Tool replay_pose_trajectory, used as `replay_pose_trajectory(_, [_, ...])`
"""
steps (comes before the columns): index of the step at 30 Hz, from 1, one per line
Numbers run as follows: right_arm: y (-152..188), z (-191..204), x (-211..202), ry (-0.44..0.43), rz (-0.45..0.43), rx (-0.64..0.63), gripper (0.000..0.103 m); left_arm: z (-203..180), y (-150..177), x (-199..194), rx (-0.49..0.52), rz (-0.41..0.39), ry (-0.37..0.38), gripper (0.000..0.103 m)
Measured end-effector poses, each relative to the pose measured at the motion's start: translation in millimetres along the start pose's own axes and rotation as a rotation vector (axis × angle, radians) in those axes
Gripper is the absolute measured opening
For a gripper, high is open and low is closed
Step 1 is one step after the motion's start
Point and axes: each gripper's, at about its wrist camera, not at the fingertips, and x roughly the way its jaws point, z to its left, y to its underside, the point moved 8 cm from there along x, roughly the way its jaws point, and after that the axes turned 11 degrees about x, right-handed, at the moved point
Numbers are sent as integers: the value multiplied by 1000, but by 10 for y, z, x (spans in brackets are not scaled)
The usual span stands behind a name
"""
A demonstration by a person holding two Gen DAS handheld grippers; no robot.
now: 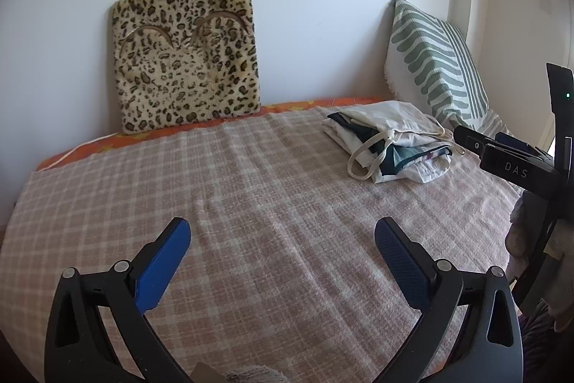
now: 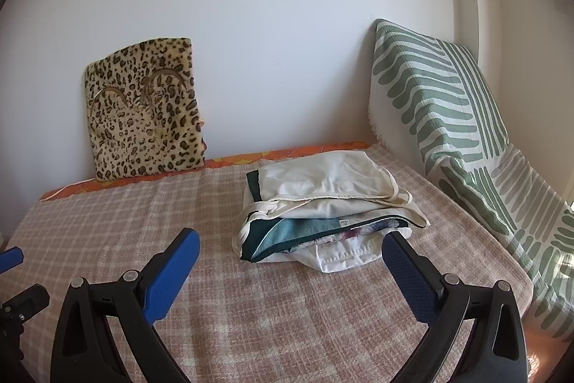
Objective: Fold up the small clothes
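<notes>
A stack of folded small clothes, white and teal with a drawstring, lies on the checked blanket at the back right of the bed. It also shows in the left wrist view. My right gripper is open and empty, hovering just in front of the stack. My left gripper is open and empty over bare blanket, left of the stack. The right gripper's black body shows at the right edge of the left wrist view.
A leopard-print cushion leans on the white wall at the back left. A green-and-white striped pillow leans in the back right corner. An orange sheet edge runs along the wall.
</notes>
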Motion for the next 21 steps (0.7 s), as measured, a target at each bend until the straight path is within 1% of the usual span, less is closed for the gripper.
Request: replay_pose_trajectory(21, [24,-10,20,-2,5,5,103,-7,-4,-7,16,-12,-4,102])
